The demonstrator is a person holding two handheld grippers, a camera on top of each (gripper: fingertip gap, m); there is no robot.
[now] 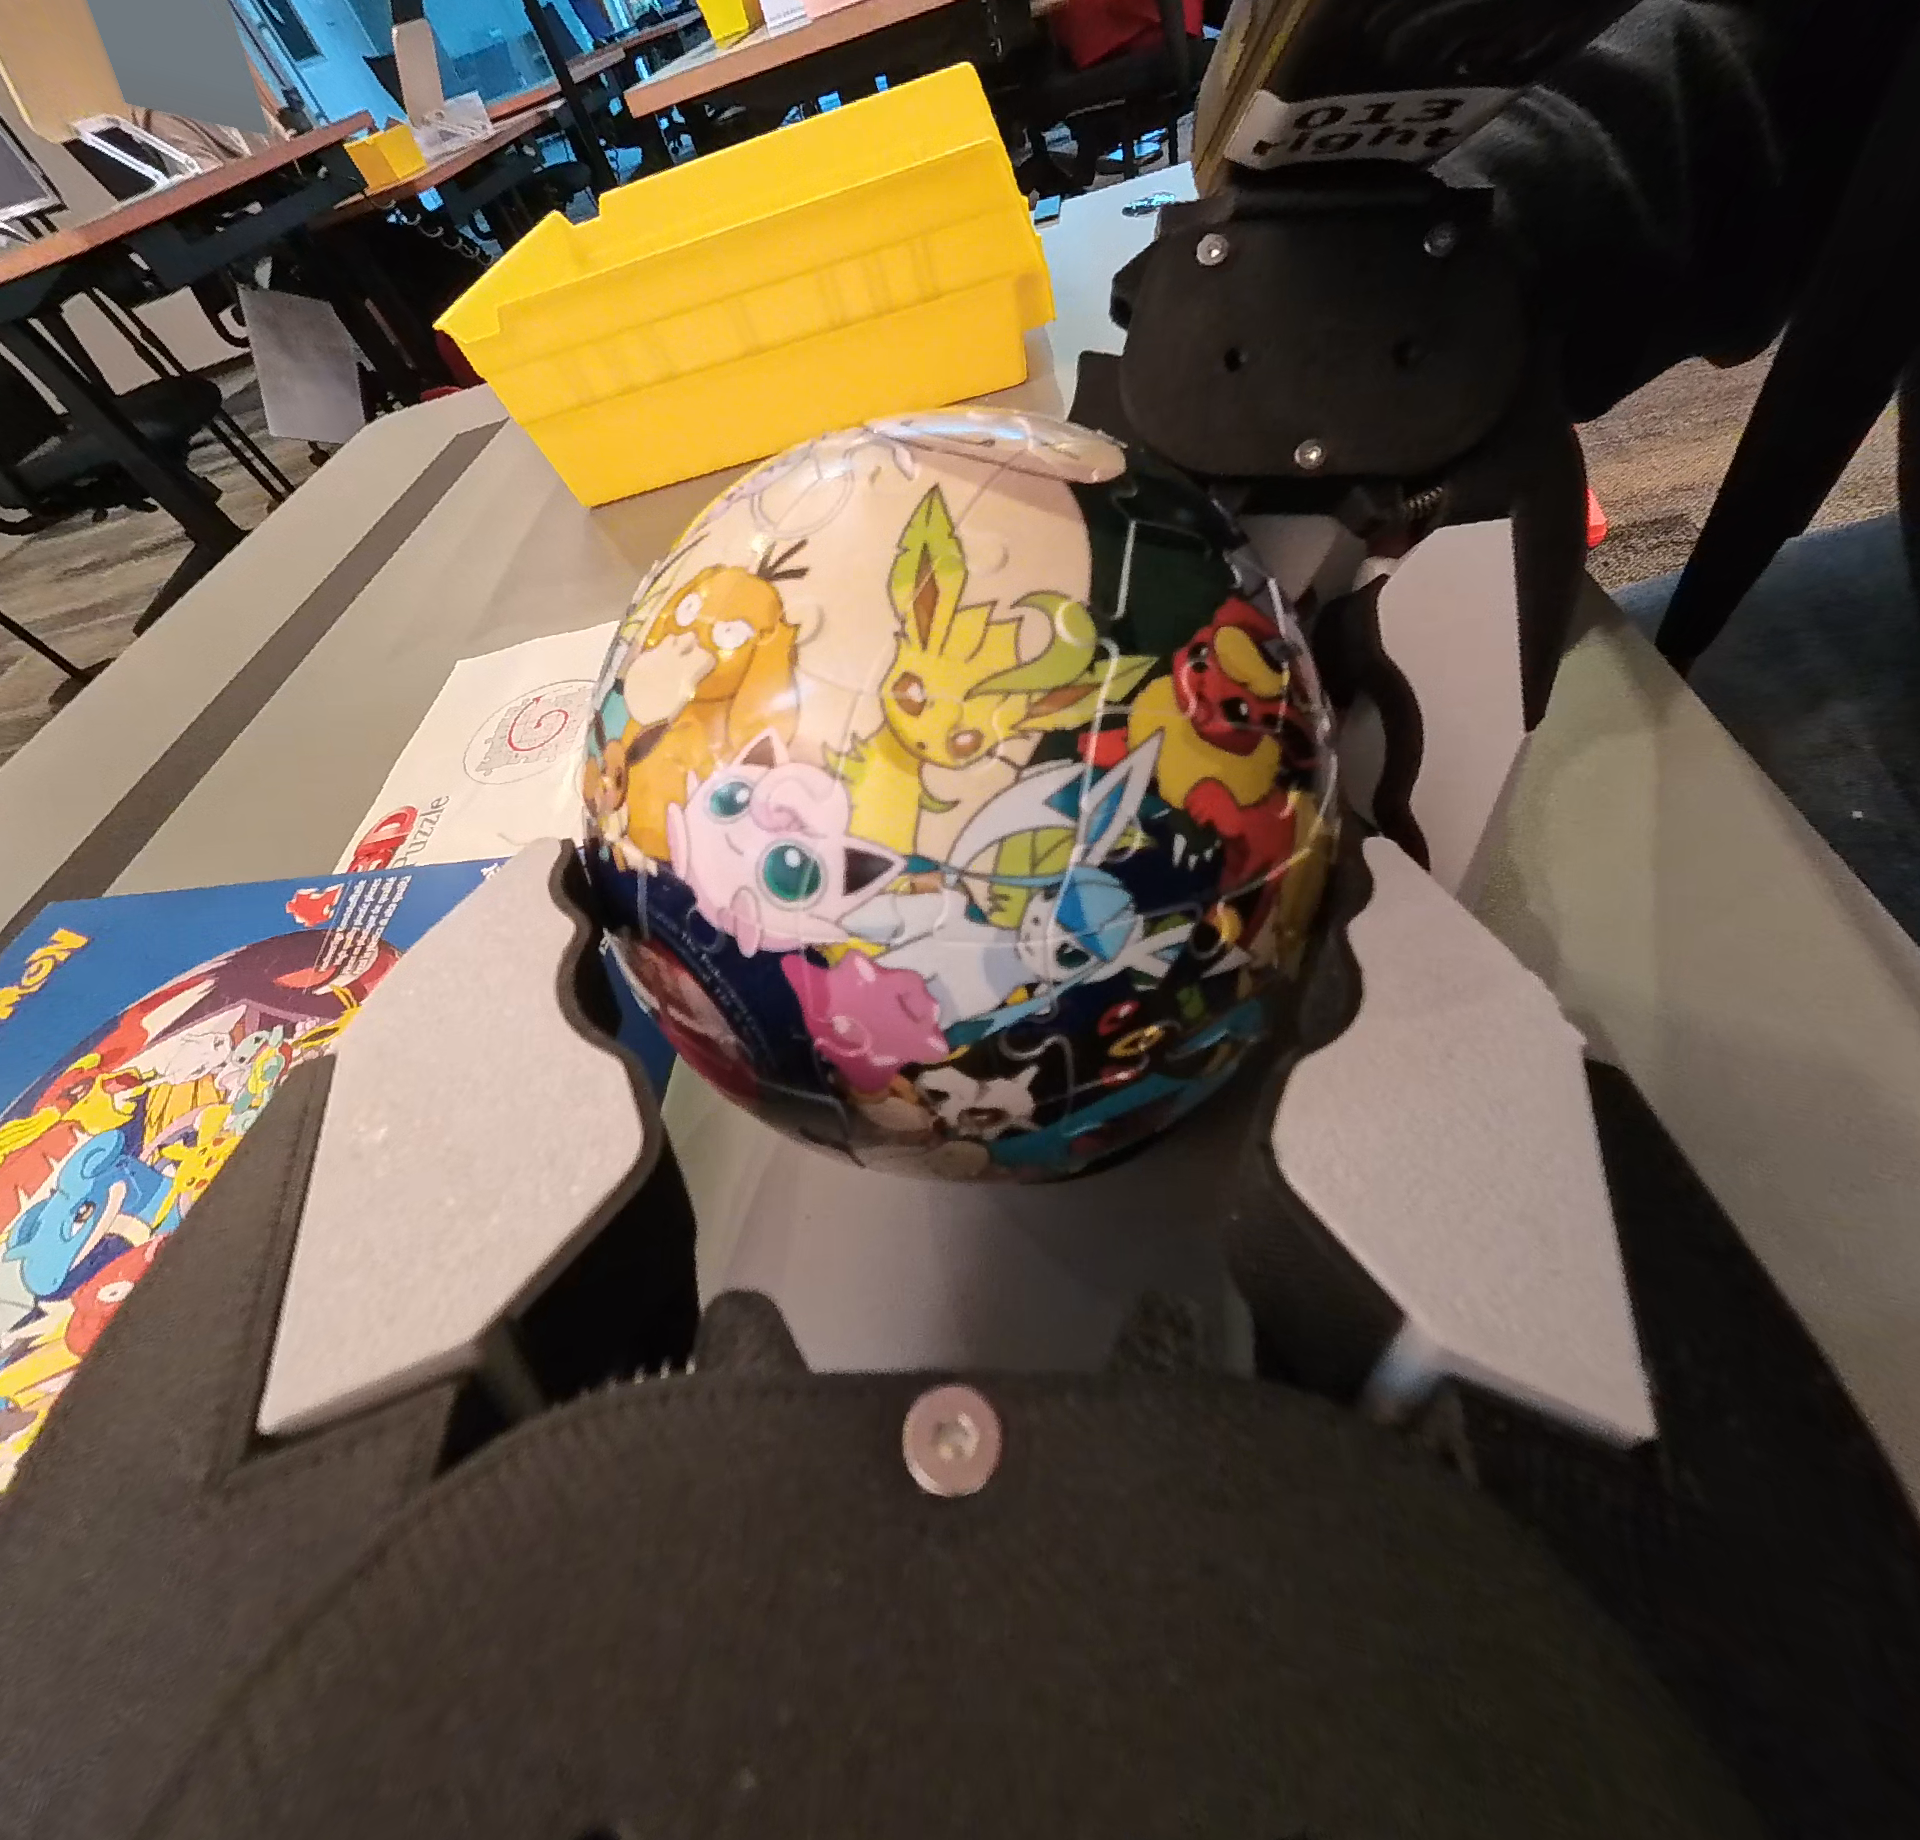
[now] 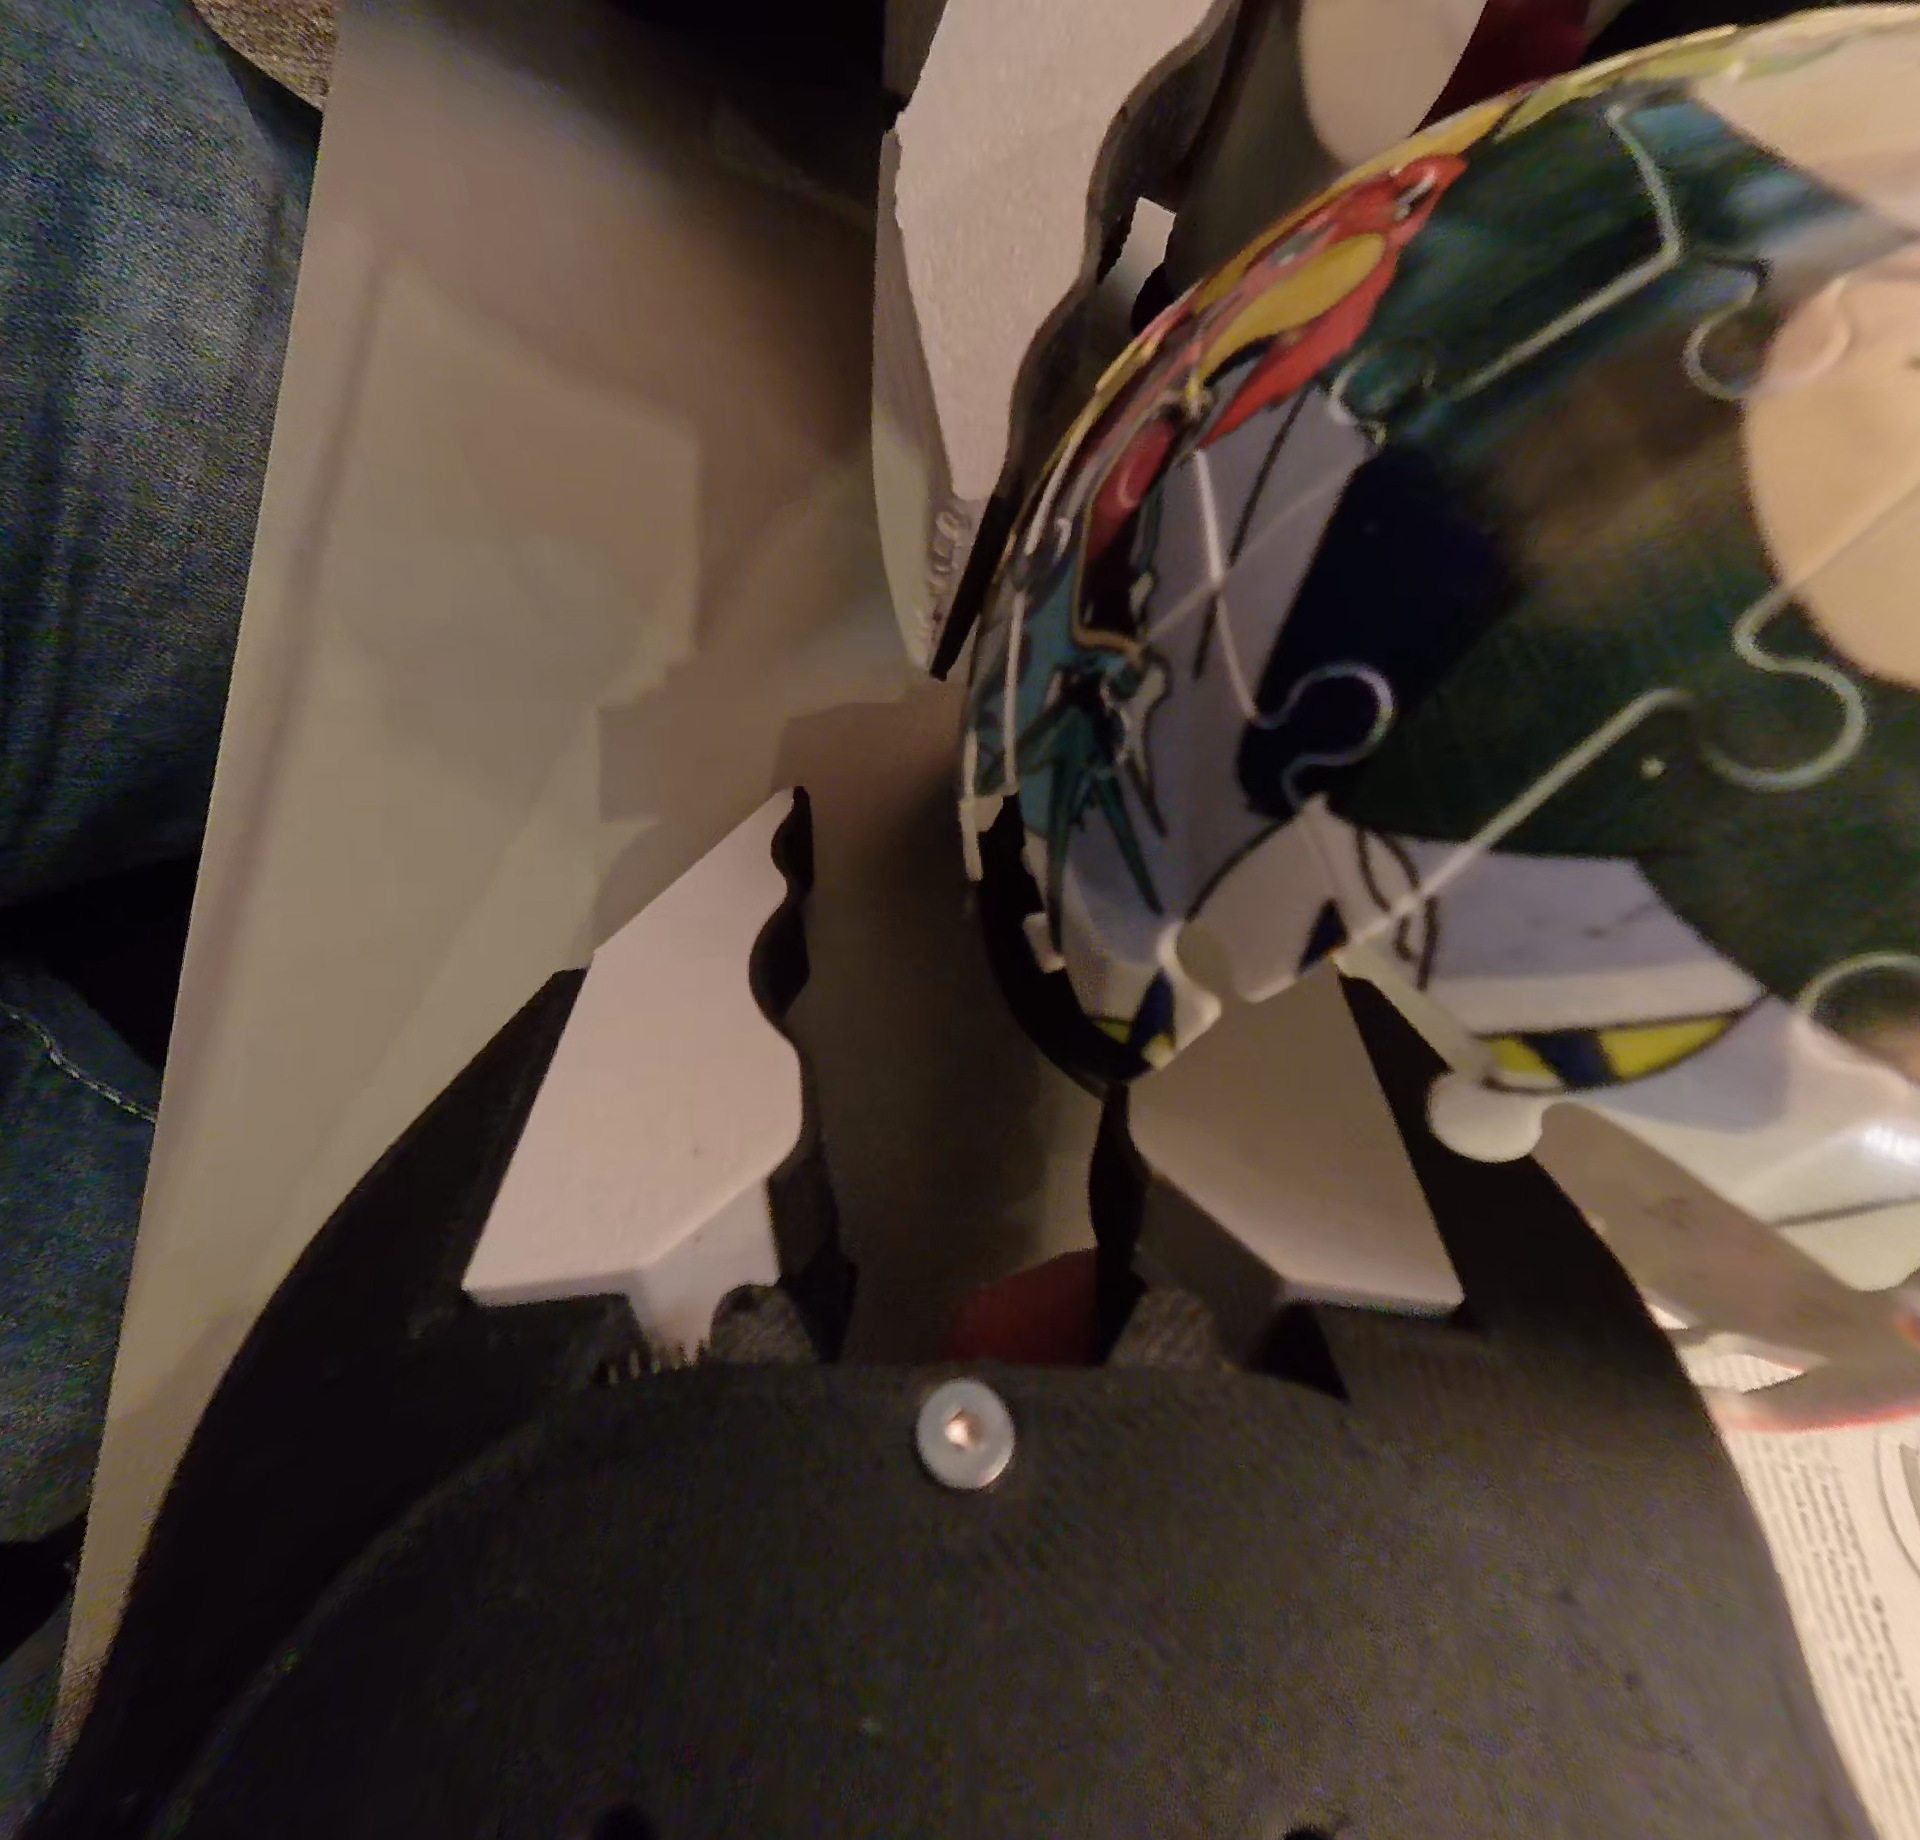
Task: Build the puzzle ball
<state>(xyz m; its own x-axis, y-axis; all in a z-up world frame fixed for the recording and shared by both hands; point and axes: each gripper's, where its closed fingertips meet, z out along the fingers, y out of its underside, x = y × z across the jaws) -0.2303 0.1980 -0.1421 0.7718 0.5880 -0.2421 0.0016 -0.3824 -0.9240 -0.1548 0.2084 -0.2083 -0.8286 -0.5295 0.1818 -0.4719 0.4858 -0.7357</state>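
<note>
Puzzle ball [image 1: 961,803] clamped between left gripper [image 1: 961,917] fingers, above table [image 1: 208,585]. Right gripper [image 1: 1340,585] at ball's 2 o'clock, jaws spread, gripping nothing. Risk: hard push there pops seams or squirts ball out of clamp.

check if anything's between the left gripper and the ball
Nothing visible is. The left gripper has its fingers on either side of the ball, both against it. The right gripper meets the ball from the upper right, outside that grip. The yellow bin sits behind.
</note>
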